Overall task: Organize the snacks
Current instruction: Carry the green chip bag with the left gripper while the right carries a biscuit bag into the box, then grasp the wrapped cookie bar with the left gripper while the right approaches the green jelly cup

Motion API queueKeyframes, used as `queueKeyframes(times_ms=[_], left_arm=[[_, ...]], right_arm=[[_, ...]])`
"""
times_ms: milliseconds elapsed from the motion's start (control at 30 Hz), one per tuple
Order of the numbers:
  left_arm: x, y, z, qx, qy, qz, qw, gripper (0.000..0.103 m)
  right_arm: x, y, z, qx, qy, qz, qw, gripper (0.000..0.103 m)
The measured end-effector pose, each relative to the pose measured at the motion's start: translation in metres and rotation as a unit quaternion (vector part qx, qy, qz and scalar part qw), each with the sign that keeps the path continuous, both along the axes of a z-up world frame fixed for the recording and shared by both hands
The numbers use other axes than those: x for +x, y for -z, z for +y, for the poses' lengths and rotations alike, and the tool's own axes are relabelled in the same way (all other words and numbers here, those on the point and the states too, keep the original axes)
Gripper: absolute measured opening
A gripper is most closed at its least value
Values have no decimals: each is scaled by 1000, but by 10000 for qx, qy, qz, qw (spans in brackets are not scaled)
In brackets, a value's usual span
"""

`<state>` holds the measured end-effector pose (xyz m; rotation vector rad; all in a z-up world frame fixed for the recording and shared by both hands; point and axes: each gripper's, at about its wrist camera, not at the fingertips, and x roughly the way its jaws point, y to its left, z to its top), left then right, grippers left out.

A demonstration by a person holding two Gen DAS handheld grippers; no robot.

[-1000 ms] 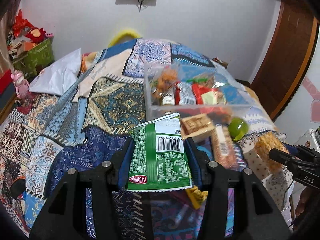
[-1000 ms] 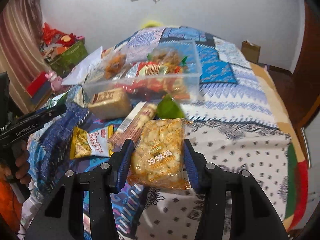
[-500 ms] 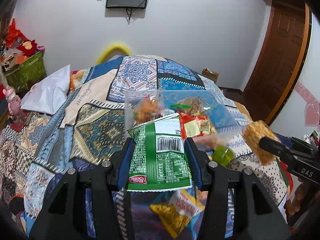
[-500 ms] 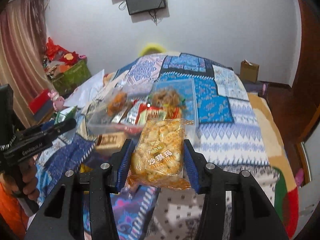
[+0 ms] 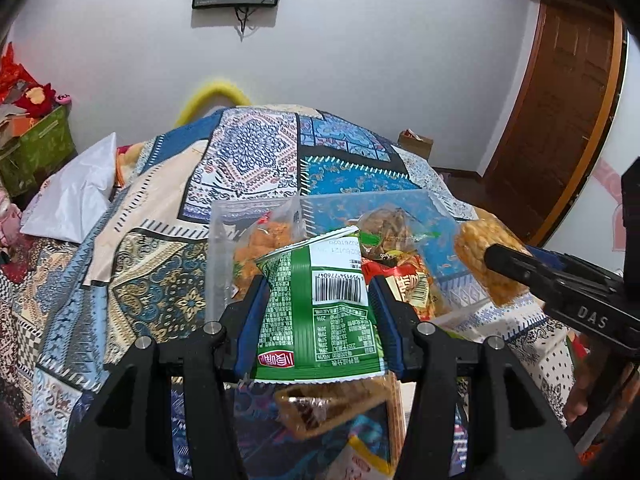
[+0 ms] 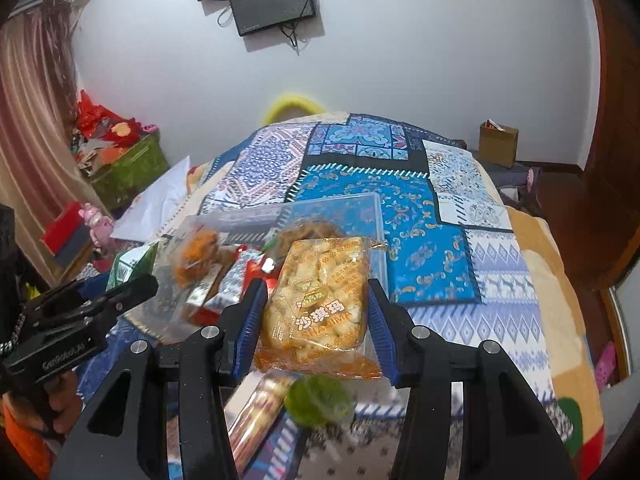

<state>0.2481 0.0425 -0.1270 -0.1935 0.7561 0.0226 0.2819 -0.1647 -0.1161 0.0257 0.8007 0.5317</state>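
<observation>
Pinching a green snack bag point(image 5: 318, 312) between the blue pads of the left gripper point(image 5: 318, 312), barcode side facing the camera, bag upside down and lifted above the bed. Hanging just in front of the clear plastic box point(image 5: 224, 248), near its front wall. Lying inside that box already: an orange snack pack point(image 5: 260, 240), a brown snack pack point(image 5: 386, 224) and red wrappers point(image 5: 404, 280).

Clamping a yellow Shaqima pack point(image 6: 320, 304) between the pads of the right gripper point(image 6: 320, 308), jaws pressing on both of its sides, pack raised in the air before the near right corner of the same box point(image 6: 372, 208). Showing also in the left view as a yellow pack point(image 5: 486, 264) held at the tip of the right gripper point(image 5: 504, 264), just beside the box on its right.

Lying below, on the patterned bed cover point(image 6: 420, 216): a green round thing point(image 6: 320, 400), a long biscuit pack point(image 6: 260, 408) and a brown wafer pack point(image 5: 332, 404). Resting further off at the left, a white pillow point(image 5: 76, 196). Hanging on the white wall, a dark screen point(image 6: 272, 4).
</observation>
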Motion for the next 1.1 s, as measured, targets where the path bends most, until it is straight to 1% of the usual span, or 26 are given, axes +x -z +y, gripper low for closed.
queueKeyframes(times_ms=[300,433,633,800,833,900,933,1100], left_arm=[[31,20,-4,105,134,141,9998,51],[39,24,-8,165,172,171,9996,51],[47,35,-11,281,174,375,9987,51],[43,38,-11,202,241,506,9982,53],[40,37,-10,191,242,518,9982,53],[36,34,-8,137,232,514,9983,60],[34,32,-7,107,222,499,9984,61],[18,17,-3,117,163,405,9990,62]], right_arm=[[25,19,12,-140,-61,179,9997,46],[28,27,19,-262,-128,231,9993,46],[26,31,20,-438,-146,209,9987,46],[20,31,21,-691,-165,153,9974,47],[19,31,20,-691,-171,178,9973,48],[17,29,17,-646,-171,212,9975,52],[16,29,16,-620,-174,233,9977,52],[8,23,10,-569,-171,260,9979,53]])
